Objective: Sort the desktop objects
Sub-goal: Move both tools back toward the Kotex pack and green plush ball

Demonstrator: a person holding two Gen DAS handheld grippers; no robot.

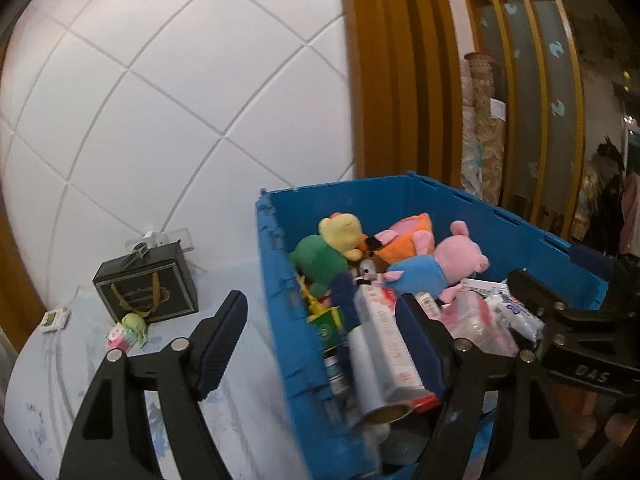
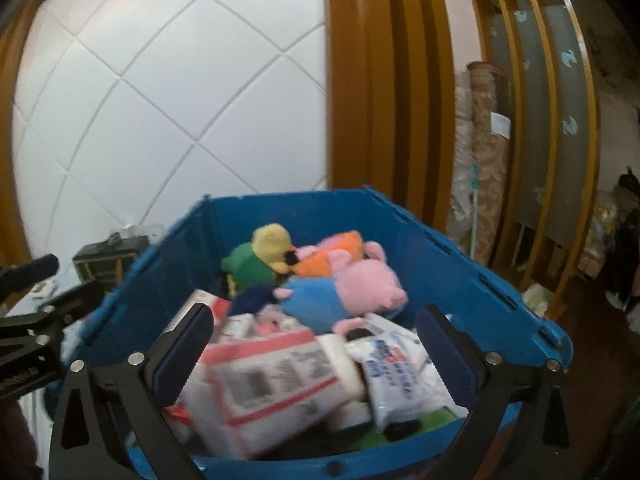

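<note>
Left gripper [image 1: 324, 344] hung w/ fingers spread wide, nothing between them, straddling the left wall of the blue crate [image 1: 280, 288]. Right gripper [image 2: 316, 352] was likewise wide open & empty, over the crate's near end. Crate held a pink pig toy [image 2: 368, 284], green-yellow plush [image 1: 328, 248], a silver tube [image 1: 368, 372], a white-pink packet [image 2: 272, 380]. On the table [image 1: 240, 420] left of the crate, near its far edge: a black gift box [image 1: 148, 288], w/ a small green toy [image 1: 130, 330] touching its front.
</note>
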